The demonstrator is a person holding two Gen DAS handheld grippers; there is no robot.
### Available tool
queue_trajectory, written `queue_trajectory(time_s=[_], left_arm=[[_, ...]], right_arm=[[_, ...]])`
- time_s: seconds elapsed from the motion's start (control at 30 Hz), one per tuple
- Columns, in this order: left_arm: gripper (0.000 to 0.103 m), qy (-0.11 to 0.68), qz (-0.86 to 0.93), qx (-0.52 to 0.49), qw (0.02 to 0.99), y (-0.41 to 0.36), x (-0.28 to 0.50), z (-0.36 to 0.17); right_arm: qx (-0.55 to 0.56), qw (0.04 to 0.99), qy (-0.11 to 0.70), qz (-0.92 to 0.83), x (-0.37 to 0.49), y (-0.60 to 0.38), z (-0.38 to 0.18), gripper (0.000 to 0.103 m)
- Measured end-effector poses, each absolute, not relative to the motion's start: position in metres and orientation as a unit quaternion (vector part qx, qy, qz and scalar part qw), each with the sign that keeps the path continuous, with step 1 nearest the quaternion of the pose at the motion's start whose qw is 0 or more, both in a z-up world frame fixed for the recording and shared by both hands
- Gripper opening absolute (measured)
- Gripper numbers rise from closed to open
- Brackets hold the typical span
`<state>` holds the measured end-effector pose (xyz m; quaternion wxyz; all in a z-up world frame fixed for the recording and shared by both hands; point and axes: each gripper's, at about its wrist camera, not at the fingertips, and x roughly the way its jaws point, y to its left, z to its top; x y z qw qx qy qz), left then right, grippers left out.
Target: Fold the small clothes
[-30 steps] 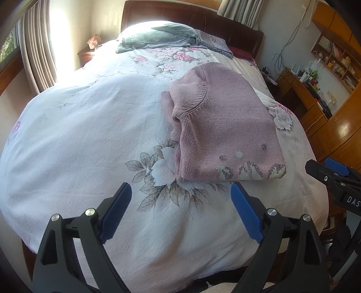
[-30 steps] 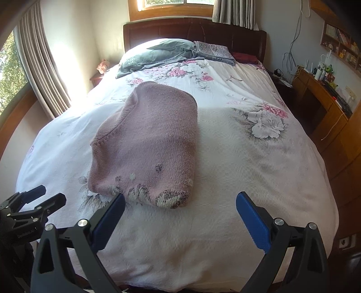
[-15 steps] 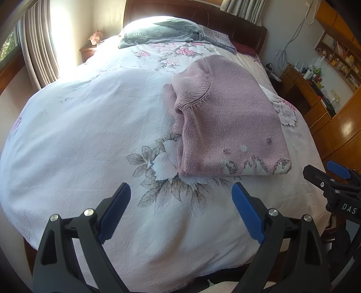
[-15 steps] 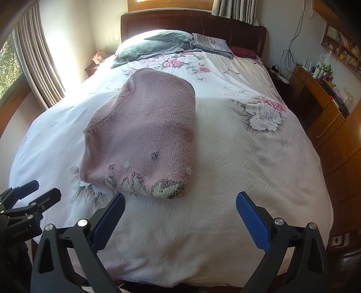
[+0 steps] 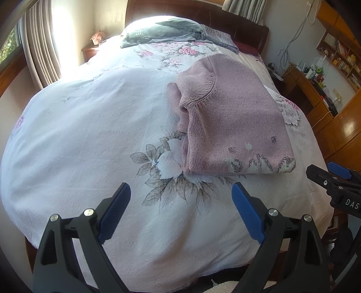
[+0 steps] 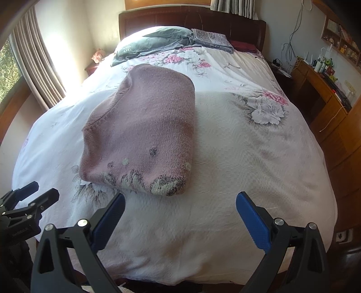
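A pink knitted sweater lies folded into a rectangle on the flowered bedspread, patterned hem toward me. My left gripper hovers open over the bed's near edge, short of the sweater's left corner, holding nothing. My right gripper is open too, just short of the hem's right corner. Each gripper shows at the other view's edge, the right gripper and the left gripper.
Grey clothes and a folded patterned cloth lie at the dark headboard. A wooden desk with clutter runs along the right wall. Curtains hang at the left window, beside a nightstand.
Both grippers have drifted slightly forward toward the sweater, which appears a little nearer and lower in both views. Both stay open; the sweater has not moved on the bed.
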<state>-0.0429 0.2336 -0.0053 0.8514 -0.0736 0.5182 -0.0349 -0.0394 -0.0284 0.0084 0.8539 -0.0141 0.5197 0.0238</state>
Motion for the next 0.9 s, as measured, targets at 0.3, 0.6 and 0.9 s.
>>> queue_trajectory(time_s=[0.3, 0.6, 0.9], left_arm=[[0.09, 0.522, -0.035, -0.073, 0.849, 0.2327, -0.0423, -0.008], [0.09, 0.523, -0.035, -0.075, 0.848, 0.2325, -0.0427, -0.0092], [0.09, 0.521, -0.039, -0.075, 0.849, 0.232, -0.0429, -0.0079]], right_arm=[[-0.017, 0.855, 0.518, 0.018, -0.0396, -0.0307, 0.0064, 0.099], [-0.017, 0.857, 0.515, 0.019, -0.0398, -0.0298, 0.0059, 0.099], [-0.006, 0.849, 0.528, 0.017, -0.0383, -0.0335, 0.0023, 0.099]])
